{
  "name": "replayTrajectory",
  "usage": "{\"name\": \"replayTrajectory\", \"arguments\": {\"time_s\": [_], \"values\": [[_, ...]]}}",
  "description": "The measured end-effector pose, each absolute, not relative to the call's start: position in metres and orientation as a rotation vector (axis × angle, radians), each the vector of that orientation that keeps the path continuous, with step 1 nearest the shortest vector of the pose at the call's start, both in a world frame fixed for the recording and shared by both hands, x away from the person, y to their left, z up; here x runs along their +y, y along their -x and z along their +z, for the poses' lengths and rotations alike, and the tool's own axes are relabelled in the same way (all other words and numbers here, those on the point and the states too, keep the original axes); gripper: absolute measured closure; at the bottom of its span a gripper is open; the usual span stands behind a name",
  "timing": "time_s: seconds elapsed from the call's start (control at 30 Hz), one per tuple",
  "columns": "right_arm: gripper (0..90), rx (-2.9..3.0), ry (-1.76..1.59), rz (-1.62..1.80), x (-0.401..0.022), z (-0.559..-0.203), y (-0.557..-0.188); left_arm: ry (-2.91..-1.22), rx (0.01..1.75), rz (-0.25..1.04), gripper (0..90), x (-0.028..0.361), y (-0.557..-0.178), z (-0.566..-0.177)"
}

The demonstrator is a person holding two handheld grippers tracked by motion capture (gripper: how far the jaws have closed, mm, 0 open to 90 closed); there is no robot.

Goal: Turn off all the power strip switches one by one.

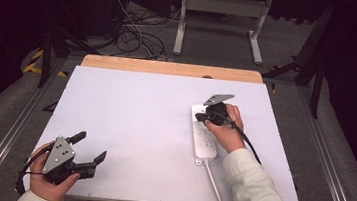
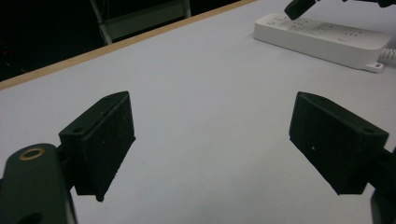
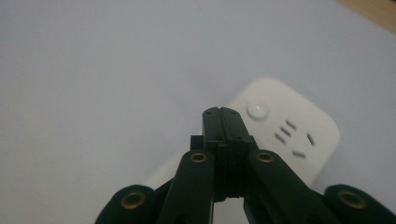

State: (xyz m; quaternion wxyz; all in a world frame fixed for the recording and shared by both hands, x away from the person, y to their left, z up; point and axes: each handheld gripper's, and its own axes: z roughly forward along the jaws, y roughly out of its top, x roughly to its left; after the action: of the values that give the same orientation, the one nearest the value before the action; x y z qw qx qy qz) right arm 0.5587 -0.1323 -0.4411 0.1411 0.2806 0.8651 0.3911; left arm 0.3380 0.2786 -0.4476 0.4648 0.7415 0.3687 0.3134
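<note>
Long white plastic power strip (image 1: 204,136) lying right of centre on the white table (image 1: 134,121), right gripper (image 1: 198,116) pressed together above its far end, left gripper (image 1: 92,148) spread wide by the near edge, broad bare surface between.

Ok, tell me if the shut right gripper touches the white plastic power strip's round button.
Cannot tell. In the right gripper view the shut right gripper tips end just beside the round button on the power strip, hiding any gap.
</note>
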Motion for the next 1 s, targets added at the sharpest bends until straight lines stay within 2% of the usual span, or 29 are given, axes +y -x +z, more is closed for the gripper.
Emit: {"name": "replayTrajectory", "arguments": {"time_s": [0.13, 0.57, 1.0], "values": [[90.0, 2.419, -0.758, 1.232, -0.135, -0.425, -0.553, -1.818, 0.918, 0.765, 14.7, 0.279, -0.34, -0.449], [90.0, 2.424, -0.748, 1.221, -0.133, -0.421, -0.552, -1.813, 0.915, 0.773, 14.7, 0.28, -0.338, -0.448], [90.0, 2.429, -0.78, 1.174, -0.128, -0.411, -0.574, -1.821, 0.913, 0.775, 14.7, 0.28, -0.339, -0.448]]}}
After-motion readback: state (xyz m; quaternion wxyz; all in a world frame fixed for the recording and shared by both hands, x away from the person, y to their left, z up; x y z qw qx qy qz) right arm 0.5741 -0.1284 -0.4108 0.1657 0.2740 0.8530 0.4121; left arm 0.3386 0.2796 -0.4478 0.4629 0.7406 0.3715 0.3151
